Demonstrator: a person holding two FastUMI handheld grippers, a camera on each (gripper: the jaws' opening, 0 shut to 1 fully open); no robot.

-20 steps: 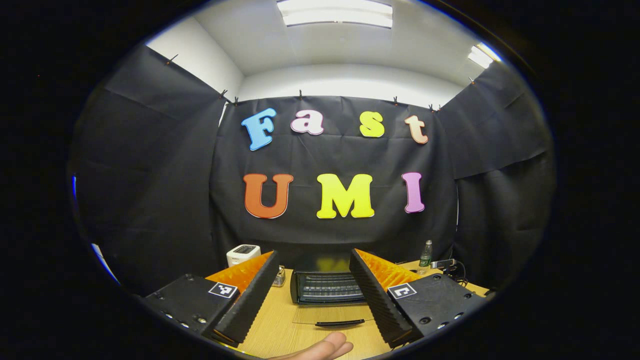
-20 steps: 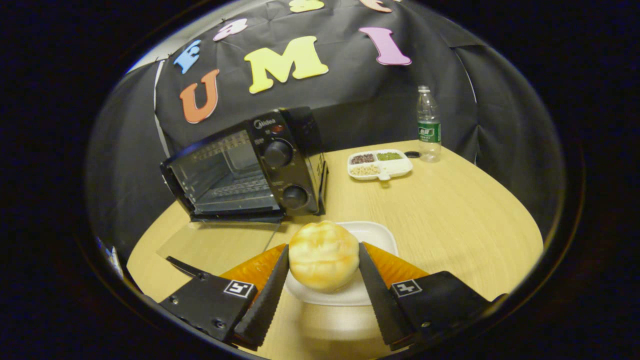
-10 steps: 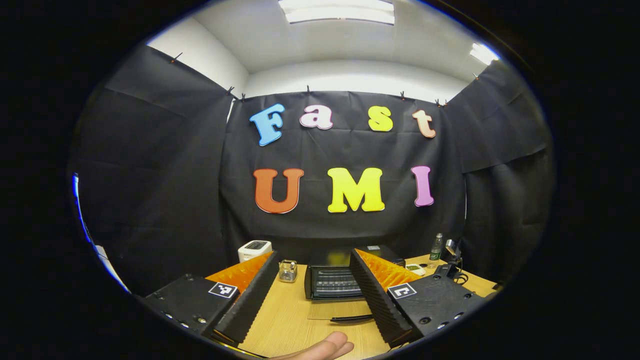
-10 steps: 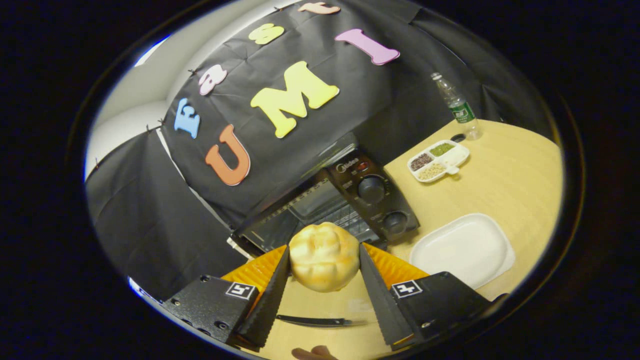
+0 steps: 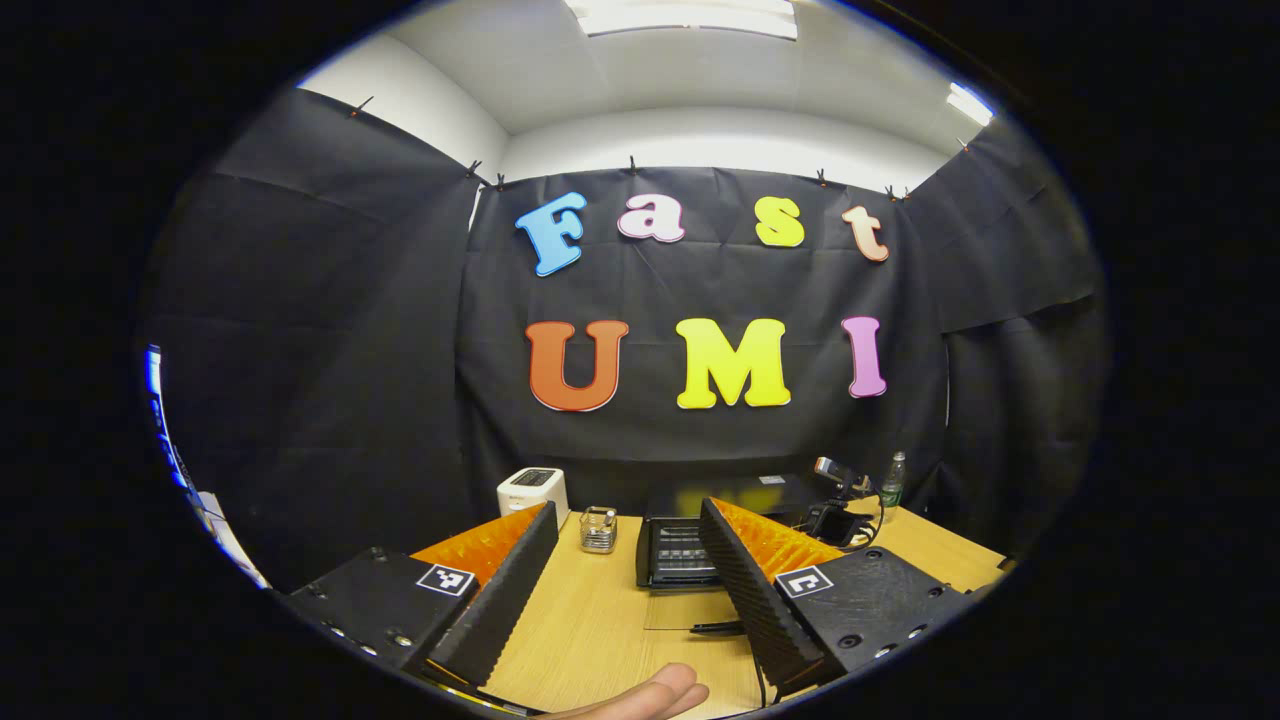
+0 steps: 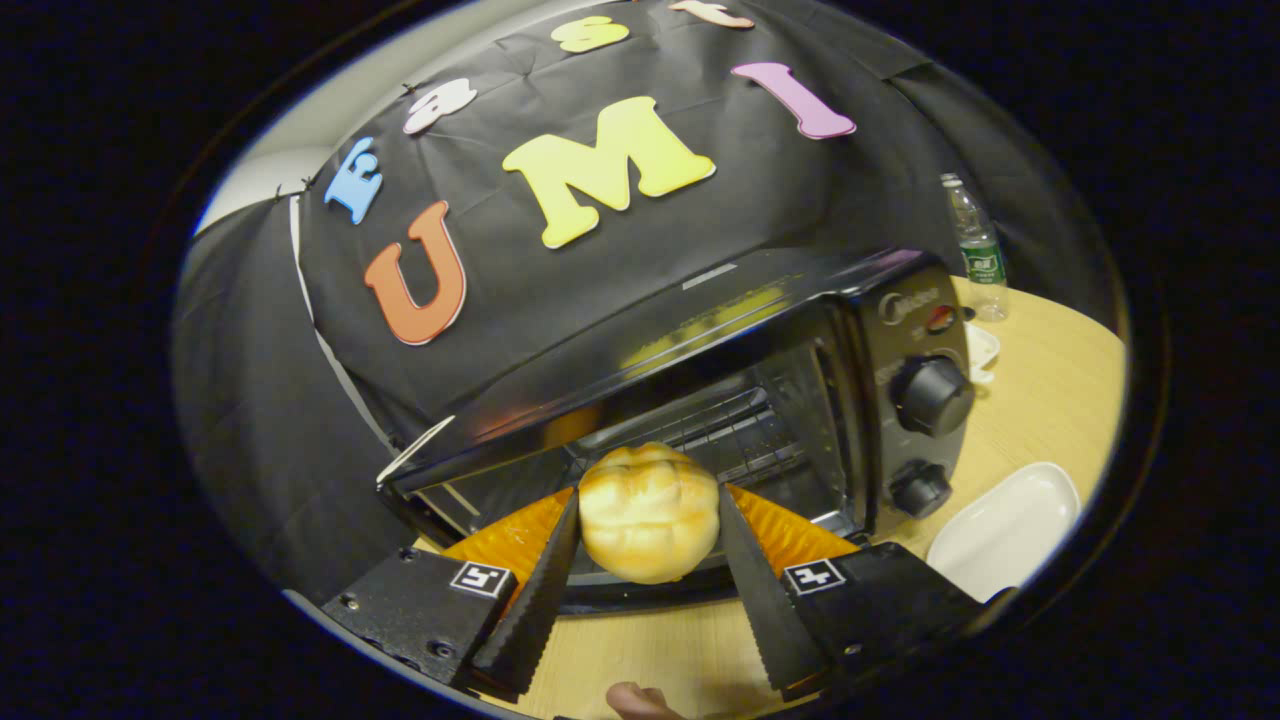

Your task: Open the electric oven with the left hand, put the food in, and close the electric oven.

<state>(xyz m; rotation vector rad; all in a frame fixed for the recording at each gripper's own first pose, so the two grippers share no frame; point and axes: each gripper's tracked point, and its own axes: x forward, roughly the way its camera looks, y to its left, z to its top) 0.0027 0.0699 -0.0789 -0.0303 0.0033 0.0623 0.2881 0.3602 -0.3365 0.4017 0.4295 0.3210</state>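
Observation:
A black electric oven (image 6: 700, 390) stands with its door down and its wire rack (image 6: 730, 440) showing. My right gripper (image 6: 648, 496) is shut on a round golden bun (image 6: 648, 512), held just in front of the oven's mouth, above the lowered door. In the left gripper view the oven (image 5: 685, 540) sits farther off on the table, its glass door (image 5: 690, 612) lying flat with the handle toward me. My left gripper (image 5: 628, 512) is open and holds nothing, well back from the oven.
A white plate (image 6: 1005, 525) lies right of the oven, with a water bottle (image 6: 975, 250) behind it. A white device (image 5: 532, 490) and a small glass jar (image 5: 598, 530) stand left of the oven. A person's fingertip (image 5: 640, 695) shows at the bottom edge.
My right gripper lifted the bun off the white plate and carried it left to the oven's mouth. My left gripper drew back from the oven, which looks smaller now.

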